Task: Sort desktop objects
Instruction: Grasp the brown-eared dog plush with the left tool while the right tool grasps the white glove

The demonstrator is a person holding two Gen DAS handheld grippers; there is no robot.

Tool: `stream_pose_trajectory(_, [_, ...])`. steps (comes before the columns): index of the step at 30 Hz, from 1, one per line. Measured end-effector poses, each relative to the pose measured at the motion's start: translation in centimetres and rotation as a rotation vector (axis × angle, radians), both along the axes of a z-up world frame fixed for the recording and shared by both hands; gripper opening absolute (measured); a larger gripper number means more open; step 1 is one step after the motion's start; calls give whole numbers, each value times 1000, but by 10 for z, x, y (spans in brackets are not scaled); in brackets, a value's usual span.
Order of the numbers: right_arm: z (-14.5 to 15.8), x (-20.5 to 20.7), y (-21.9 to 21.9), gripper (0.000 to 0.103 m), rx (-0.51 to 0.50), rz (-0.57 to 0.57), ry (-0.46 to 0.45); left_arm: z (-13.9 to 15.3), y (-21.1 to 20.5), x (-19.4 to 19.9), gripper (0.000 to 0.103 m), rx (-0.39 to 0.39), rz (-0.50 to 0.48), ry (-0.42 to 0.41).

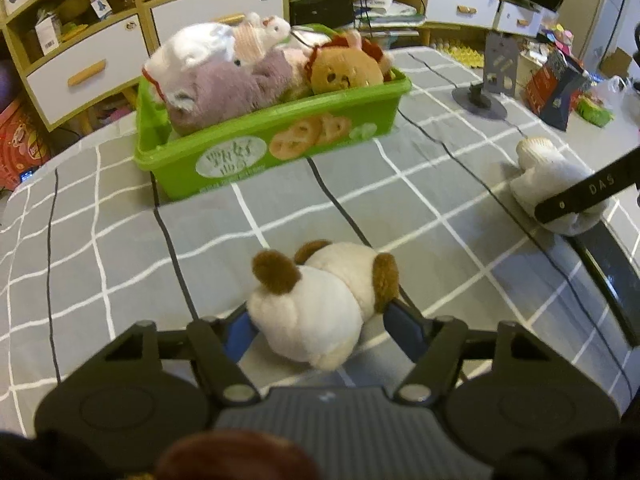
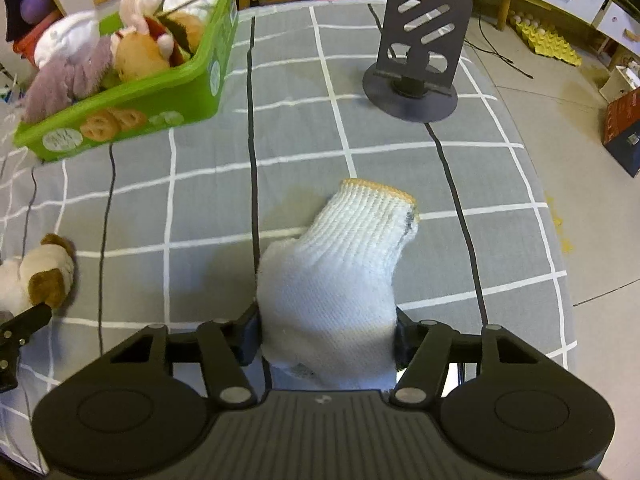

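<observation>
The left claw (image 1: 320,320) pinches the plush dog (image 1: 320,300) mid-counter; the right claw (image 2: 328,332) clamps the glove (image 2: 332,288) near the right edge. Soft stuffing could slip free when lifted toward the bin (image 1: 280,136).

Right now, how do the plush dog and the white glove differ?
The plush dog is cream with brown ears; the glove is white knit with an orange cuff. The left gripper straddles the dog; the right gripper pinches the glove. Both lie on the checked cloth.

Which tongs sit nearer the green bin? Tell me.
Left. The left tongs, around the brown-eared plush, face the green bin; the right tongs, on the white glove, sit farther off.
</observation>
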State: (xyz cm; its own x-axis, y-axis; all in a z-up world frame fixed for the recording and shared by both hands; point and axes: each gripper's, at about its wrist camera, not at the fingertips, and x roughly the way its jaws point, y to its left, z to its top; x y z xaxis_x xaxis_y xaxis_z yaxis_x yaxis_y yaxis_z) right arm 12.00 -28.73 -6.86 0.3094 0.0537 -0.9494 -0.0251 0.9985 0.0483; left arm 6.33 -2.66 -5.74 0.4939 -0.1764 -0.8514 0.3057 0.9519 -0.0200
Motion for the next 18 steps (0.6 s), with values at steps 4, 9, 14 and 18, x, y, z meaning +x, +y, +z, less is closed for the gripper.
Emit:
stream_pose_trajectory(4, [12,3,0,61,45,-13,-28,14,9,9,48,-53,40,-5])
stream_pose_trajectory(9, [27,11,1,61,99,-30,-66,29,16,19,46,-65,44,-46])
stream_pose_trajectory(14, [32,20,4,61,130,-50,-82,37,21,27,41,-99,65,-59])
stream_pose_trajectory(18, [33,24,8,61,146,-47,-82,39,21,28,78,-103,75,-46])
